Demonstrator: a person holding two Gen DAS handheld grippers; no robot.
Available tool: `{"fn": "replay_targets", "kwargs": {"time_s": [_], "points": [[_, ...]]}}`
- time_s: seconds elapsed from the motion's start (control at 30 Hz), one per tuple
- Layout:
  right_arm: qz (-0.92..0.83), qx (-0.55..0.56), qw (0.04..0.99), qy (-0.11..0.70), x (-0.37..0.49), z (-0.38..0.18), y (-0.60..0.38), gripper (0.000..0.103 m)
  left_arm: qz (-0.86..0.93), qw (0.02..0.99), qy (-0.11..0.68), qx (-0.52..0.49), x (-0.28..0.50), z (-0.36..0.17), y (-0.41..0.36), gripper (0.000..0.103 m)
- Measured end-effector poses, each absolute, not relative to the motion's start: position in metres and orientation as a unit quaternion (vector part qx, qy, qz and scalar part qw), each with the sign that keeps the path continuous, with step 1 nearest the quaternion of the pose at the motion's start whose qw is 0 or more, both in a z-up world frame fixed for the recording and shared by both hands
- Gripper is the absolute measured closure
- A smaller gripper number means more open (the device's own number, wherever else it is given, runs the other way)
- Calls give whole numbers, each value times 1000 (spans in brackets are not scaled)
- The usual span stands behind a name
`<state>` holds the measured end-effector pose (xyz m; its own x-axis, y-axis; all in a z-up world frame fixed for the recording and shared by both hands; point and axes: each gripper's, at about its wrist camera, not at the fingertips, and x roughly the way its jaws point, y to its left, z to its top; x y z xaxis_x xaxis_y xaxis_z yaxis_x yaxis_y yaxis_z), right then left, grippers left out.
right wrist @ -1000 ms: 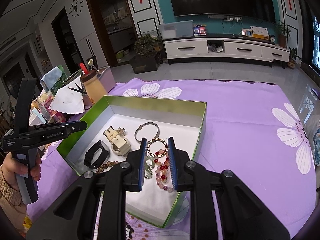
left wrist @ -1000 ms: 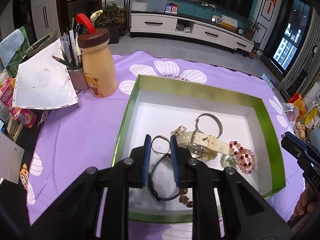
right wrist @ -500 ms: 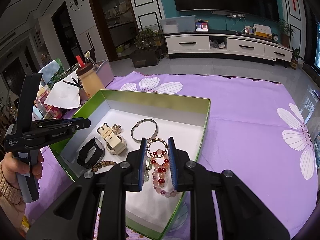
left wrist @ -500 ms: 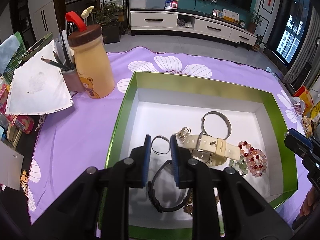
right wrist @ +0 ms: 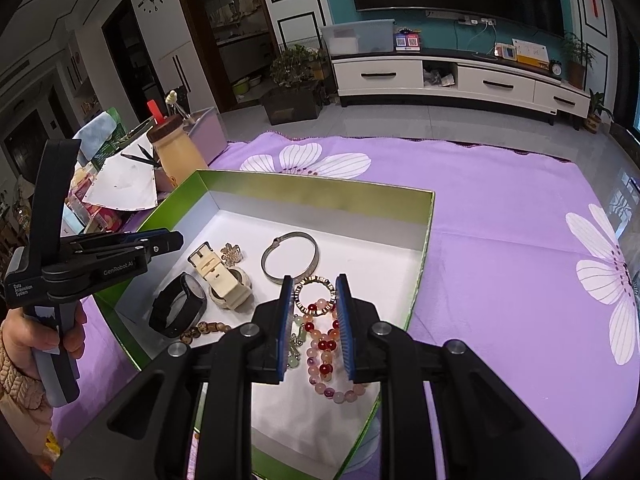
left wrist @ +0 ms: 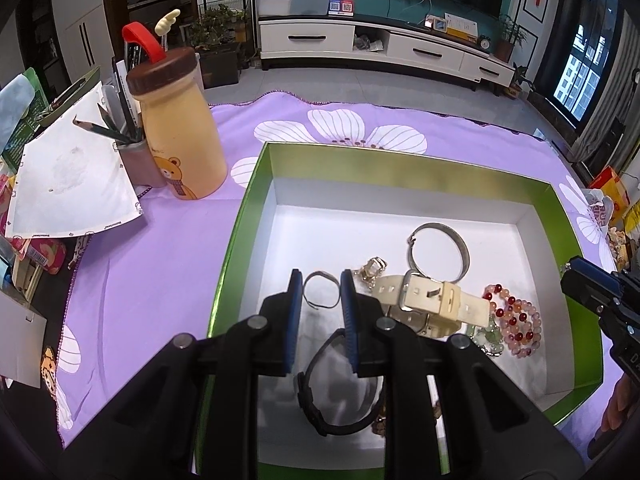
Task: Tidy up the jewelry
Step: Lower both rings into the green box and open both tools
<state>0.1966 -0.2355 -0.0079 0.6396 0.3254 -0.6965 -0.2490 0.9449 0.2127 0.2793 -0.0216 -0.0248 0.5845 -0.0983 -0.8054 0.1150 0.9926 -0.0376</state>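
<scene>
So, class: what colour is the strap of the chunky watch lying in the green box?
Cream strap, clearest in the left wrist view.

Brown bead bracelet (left wrist: 379,424) & black band (left wrist: 320,412) partly behind left tongs (left wrist: 321,280); box (left wrist: 256,184) near edge cut off.

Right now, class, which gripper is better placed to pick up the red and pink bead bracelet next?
Right. The right gripper hangs directly over the bead bracelet, jaws parted, while the left gripper hovers over a thin ring.
</scene>
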Motion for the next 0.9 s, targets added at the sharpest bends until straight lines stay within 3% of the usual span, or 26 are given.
{"fn": "replay_targets", "kwargs": {"time_s": [0.9], "points": [[157, 45, 891, 423, 211, -22, -229, 82, -60, 887, 458, 14, 289, -34, -22, 84]]}}
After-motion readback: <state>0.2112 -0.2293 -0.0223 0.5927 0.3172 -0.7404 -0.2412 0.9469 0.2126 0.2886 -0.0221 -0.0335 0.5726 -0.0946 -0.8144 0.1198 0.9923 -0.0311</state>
